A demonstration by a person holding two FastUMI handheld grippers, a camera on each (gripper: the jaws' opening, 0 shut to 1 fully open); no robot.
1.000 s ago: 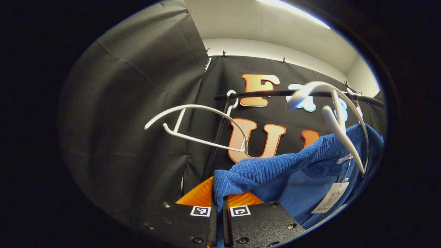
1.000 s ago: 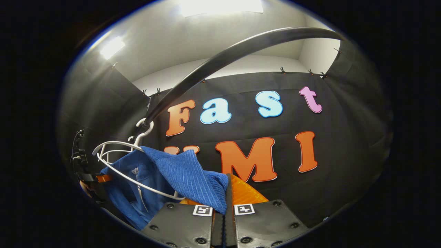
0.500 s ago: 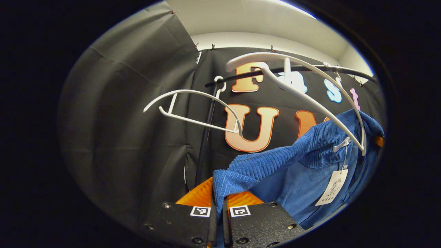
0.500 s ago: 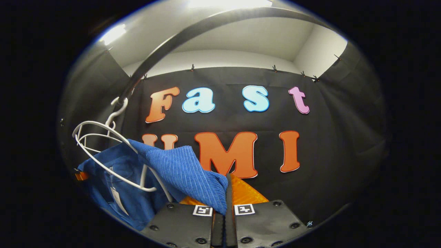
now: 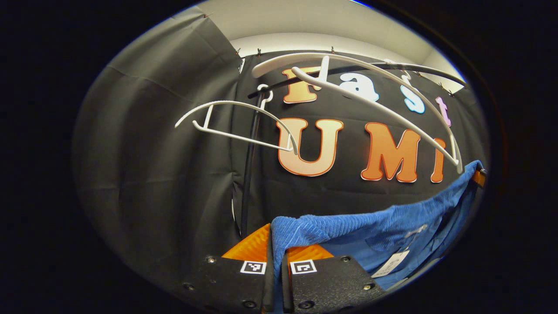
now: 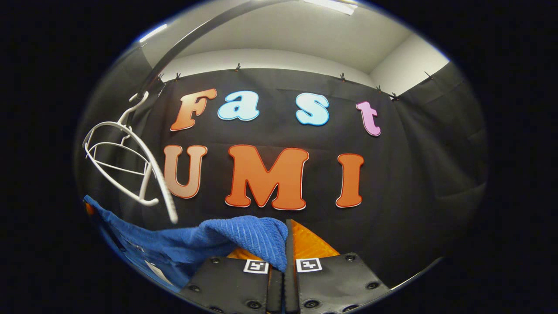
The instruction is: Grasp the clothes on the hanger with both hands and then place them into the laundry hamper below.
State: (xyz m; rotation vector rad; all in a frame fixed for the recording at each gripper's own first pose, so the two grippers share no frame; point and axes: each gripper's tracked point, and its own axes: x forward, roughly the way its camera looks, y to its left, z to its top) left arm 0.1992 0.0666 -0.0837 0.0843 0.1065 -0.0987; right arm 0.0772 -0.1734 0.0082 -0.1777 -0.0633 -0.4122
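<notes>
Both grippers have the shirt [image 5: 370,224]. L gripper [image 5: 276,255] has its jaws pressed together on one ribbed blue edge, and the cloth runs from there off to the right of the left gripper view, stretched nearly level, w/ a paper tag [image 5: 390,264] dangling under it. R gripper [image 6: 285,250] pinches the other ribbed edge, jaws tight on it, and in the right gripper view the cloth trails away left and slightly down. So the shirt's long axis spans between the two grips, roughly horizontal, and neither hand is nearer; each holds an end. White hangers [image 5: 348,83] sit above the fabric on the dark rail [image 6: 183,41]; the nearest bar ends just beside the shirt's far upper edge at right in the left gripper view, and I can't tell if it's touching or just clear. My read: shirt looks off or nearly off the hanger, so next is straight down to the hamper, which per the task is below; its contents can't be judged here. Main risk, prob.: cloth snagging that hanger tip on the way down, so pull toward the body first, then lower w/ both ends level.
</notes>
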